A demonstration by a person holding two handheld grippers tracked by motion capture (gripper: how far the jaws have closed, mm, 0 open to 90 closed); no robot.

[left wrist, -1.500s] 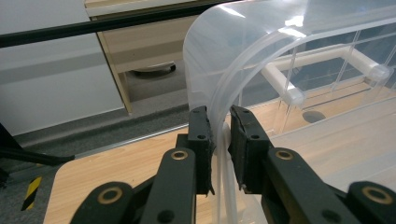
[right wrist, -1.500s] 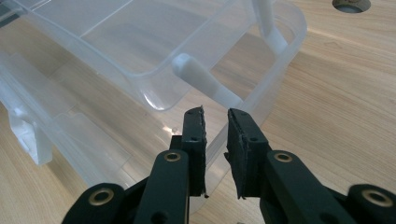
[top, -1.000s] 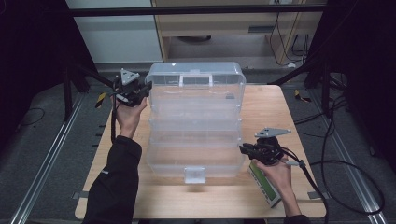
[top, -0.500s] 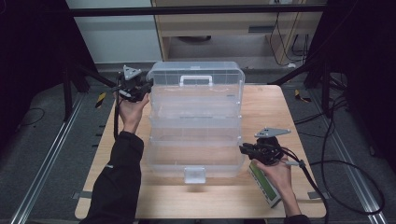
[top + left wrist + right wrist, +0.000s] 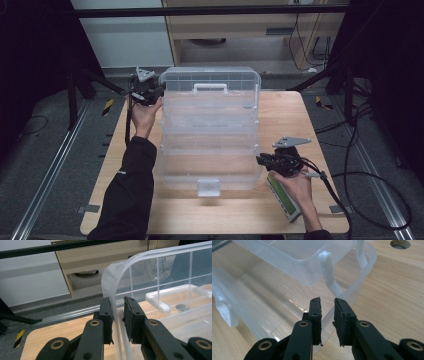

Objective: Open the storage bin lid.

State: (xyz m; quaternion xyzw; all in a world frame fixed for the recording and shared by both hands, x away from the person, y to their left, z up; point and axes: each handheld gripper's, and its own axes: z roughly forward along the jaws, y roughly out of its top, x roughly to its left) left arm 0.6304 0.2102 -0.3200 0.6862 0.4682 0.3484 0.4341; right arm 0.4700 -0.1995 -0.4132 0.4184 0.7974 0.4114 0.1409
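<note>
A large clear plastic organiser box (image 5: 210, 150) lies on the wooden table (image 5: 285, 115) with its tiers spread out. Its lid (image 5: 210, 77), which carries a white handle (image 5: 210, 88), stands raised at the far end. My left gripper (image 5: 158, 92) is at the lid's far left corner, and its jaws are shut on the lid's curved rim (image 5: 115, 302), which runs between the pads. My right gripper (image 5: 260, 160) is at the near right corner, shut on the rim of the box's base (image 5: 362, 277). In the right gripper view the rim passes between the jaws of the right gripper (image 5: 327, 300).
A white latch (image 5: 208, 187) hangs at the box's near edge. A flat green and white bar (image 5: 282, 197) lies under the right hand near the table's front right corner. A cabinet (image 5: 240, 30) stands beyond the table. Cables (image 5: 370, 175) trail on the floor to the right.
My left gripper has shifted a little away and to the right, taking the lid's corner with it. The lid stands slightly more upright. The right gripper has stayed put.
</note>
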